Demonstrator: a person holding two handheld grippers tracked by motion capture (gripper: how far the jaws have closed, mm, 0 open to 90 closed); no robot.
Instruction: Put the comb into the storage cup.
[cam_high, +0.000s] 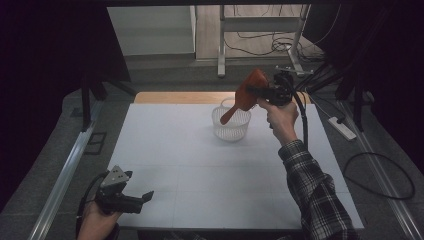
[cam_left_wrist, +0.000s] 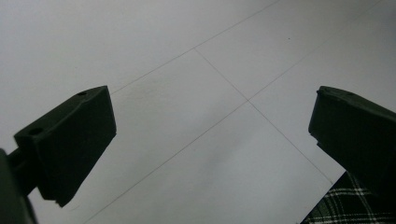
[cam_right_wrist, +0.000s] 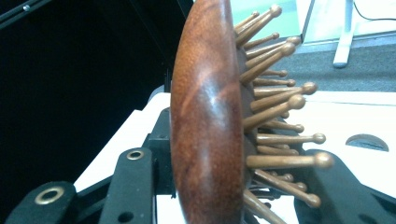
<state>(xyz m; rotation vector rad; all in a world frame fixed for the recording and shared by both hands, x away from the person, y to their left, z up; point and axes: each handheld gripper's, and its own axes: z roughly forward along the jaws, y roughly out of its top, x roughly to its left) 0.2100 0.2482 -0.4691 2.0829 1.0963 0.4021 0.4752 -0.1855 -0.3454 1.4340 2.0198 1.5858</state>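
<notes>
Right hand-held gripper (cam_high: 260, 91) clamped on wooden hairbrush (cam_high: 245, 95) (over basket (cam_high: 231, 125))

**A lab recording booth, not a home**

This looks like a test lab set up for filming. A plain white table (cam_high: 200, 195), ruled into large squares, stands alone on grey carpet (cam_high: 65, 145), hemmed in by black curtains (cam_high: 45, 60) on both sides. Loose cables (cam_high: 380, 175) snake across the floor past a white power strip (cam_high: 342, 128), and the metal legs of a stand (cam_high: 221, 45) rise at the back. Aluminium rails (cam_high: 62, 180) run along the table's flanks. Lighting is dim.
</notes>
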